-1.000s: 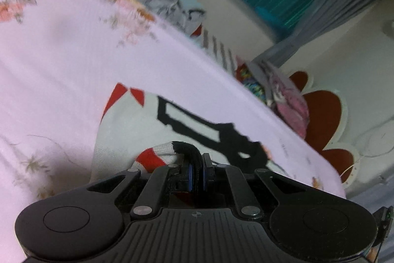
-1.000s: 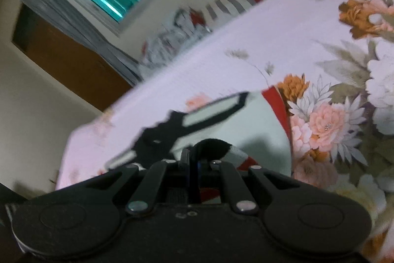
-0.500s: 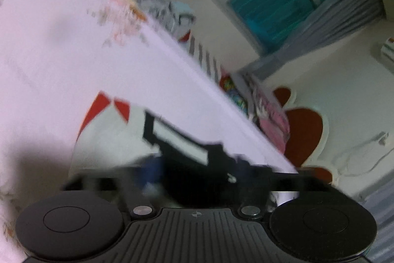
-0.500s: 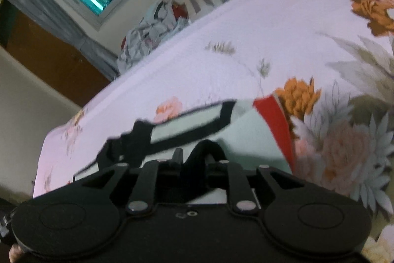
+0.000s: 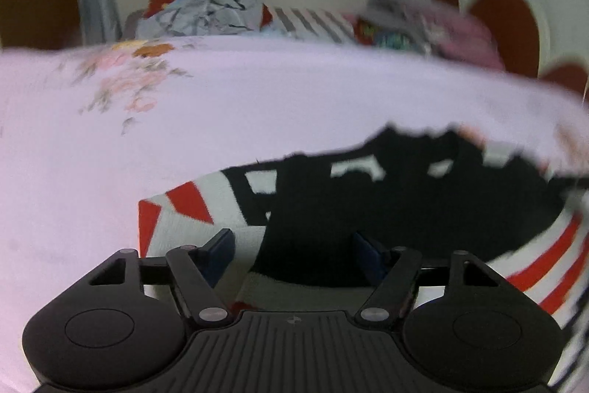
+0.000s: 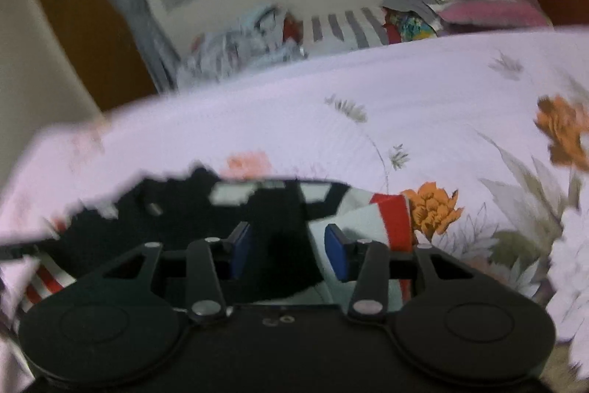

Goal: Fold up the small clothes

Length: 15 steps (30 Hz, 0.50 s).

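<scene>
Fingers of both grippers are standing spread over the white, red and black garment (image 5: 206,220), pinching nothing. Left gripper (image 5: 292,251) has just been narrowing slightly, right gripper (image 6: 287,255) has just been widening, likely releasing a finished fold. That garment is lying flat on the floral bedsheet (image 5: 221,105), with piled clothes (image 5: 206,11) waiting beyond.

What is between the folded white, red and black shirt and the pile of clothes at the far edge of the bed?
Only bare flowered bedsheet lies between the shirt and the pile, as the left wrist view shows.
</scene>
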Each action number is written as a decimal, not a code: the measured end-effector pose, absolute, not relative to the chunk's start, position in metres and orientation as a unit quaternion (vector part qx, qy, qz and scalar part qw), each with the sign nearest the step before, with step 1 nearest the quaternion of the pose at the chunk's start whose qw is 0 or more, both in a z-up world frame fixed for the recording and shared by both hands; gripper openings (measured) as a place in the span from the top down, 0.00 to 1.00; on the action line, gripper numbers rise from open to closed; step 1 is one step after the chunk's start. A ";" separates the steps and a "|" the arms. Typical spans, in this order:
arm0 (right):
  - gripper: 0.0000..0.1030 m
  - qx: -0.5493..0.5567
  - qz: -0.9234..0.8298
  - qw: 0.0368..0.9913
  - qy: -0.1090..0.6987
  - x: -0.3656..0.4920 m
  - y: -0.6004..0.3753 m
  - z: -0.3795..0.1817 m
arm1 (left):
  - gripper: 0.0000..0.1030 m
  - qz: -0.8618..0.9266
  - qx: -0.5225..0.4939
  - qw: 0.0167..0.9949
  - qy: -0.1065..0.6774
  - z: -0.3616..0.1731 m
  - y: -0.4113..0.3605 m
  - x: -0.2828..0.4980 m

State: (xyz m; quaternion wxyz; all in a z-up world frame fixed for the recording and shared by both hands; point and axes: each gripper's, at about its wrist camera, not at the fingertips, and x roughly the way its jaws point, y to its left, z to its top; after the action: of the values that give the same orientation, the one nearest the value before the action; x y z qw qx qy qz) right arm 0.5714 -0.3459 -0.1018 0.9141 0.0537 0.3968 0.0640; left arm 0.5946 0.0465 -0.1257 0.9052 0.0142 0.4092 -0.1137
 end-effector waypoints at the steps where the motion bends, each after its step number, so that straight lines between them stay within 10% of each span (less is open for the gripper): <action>1: 0.61 0.026 0.060 0.915 0.397 0.572 -0.336 -0.105 | 0.37 -0.113 0.031 0.906 0.406 -0.127 0.042 0.595; 6: 0.95 -0.076 0.062 0.926 0.365 0.562 -0.308 -0.114 | 0.96 -0.100 0.027 0.921 0.376 -0.117 0.045 0.590; 15: 0.96 -0.050 0.019 0.943 0.329 0.569 -0.331 -0.109 | 0.96 -0.044 0.026 0.938 0.342 -0.117 0.056 0.597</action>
State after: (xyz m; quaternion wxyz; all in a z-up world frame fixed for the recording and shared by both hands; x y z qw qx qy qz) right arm 0.5694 -0.3312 -0.1086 0.9429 -0.0503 0.3288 0.0189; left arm 0.5971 0.0565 -0.1173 0.9385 0.0263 0.3416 -0.0436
